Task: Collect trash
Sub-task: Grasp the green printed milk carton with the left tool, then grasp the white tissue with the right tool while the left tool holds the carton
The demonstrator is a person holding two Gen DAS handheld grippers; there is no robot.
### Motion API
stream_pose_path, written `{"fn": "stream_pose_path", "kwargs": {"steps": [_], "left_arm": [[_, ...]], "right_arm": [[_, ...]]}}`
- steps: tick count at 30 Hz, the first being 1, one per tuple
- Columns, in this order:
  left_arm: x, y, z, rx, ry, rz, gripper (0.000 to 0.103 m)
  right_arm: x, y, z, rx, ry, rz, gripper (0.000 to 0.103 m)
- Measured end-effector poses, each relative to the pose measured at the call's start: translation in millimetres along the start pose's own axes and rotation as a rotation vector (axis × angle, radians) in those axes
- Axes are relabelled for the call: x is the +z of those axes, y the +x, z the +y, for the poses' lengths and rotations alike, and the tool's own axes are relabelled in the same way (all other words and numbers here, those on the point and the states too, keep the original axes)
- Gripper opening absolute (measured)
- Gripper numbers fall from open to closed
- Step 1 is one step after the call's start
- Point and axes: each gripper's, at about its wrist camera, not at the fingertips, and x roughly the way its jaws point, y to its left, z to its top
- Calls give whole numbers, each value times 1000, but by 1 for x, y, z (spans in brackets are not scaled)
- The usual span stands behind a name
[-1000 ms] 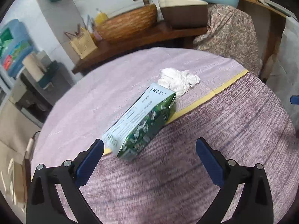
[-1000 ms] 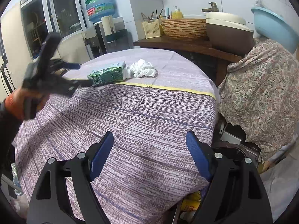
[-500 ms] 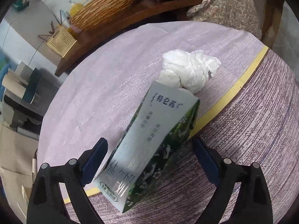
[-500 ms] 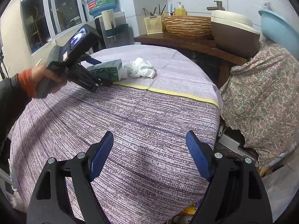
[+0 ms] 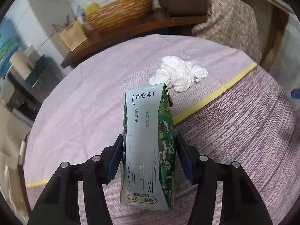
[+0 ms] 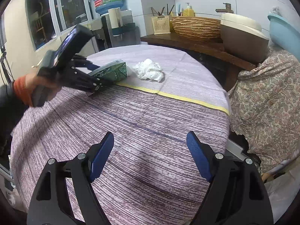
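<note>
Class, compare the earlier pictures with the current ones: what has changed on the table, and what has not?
The left gripper advanced around the milk carton; its jaws are closing, pads against the carton's sides. The crumpled tissue stayed in place beyond the carton, and the right gripper stayed open over bare tablecloth.

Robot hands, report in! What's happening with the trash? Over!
Left gripper closing around milk carton. Right gripper open, empty. Crumpled tissue waiting behind carton. Nothing blocking.
</note>
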Motion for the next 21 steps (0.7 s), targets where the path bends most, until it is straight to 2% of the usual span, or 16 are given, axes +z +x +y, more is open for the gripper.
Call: {"fn": "stream_pose_path", "kwargs": {"steps": [4,10,12,17,21], "left_arm": [[-21,-27,0,-32,-136,-57,55],[-58,-82,-27,-17,-212,-167,55],[-71,-98,-33,-33,-267,-194,55],[-100,-137,-36,33,-370,-262,55],[-119,-155,-38,84,-410,-289,55]], "right_arm": [[4,1,8,15,-24,5,79],[9,4,16,30,-41,13,79],[11,7,20,31,-52,18,79],[22,22,28,41,-83,49,79],[42,42,34,36,-115,75,79]]}}
